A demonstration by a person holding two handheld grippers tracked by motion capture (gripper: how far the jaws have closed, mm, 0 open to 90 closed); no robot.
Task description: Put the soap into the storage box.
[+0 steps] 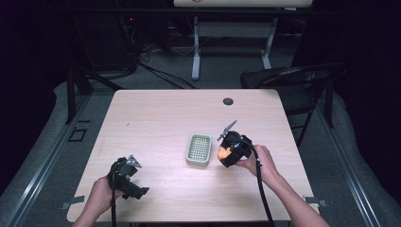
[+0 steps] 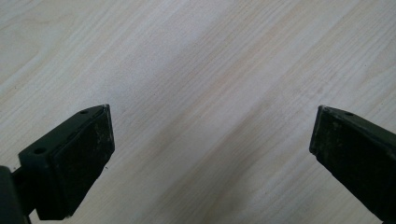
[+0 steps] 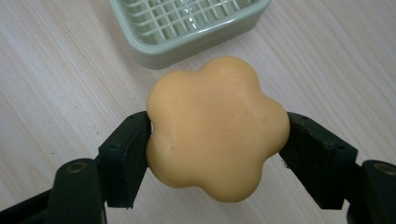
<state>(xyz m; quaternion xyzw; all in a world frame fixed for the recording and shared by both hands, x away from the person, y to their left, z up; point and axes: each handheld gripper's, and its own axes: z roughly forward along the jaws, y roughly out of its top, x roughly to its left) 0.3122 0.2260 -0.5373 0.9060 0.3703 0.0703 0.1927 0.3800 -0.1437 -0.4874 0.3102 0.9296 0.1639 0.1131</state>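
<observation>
Right gripper view shows our right gripper [image 3: 217, 140] clamped on the flower-shaped orange soap [image 3: 215, 128], with the green soap dish [image 3: 196, 44] at 12 o'clock. We're mid-carry, so next it probably needs lowering onto the grid. Left gripper [image 2: 212, 140] gapes wide over bare table [image 2: 201, 56].

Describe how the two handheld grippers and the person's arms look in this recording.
Both the left gripper and right gripper are black, blocky units, each topped by a grey three-cornered plate and trailing a black cable toward the person. Their jaws are black with flat, scuffed pads. The forearms are bare, with no sleeves showing.
</observation>
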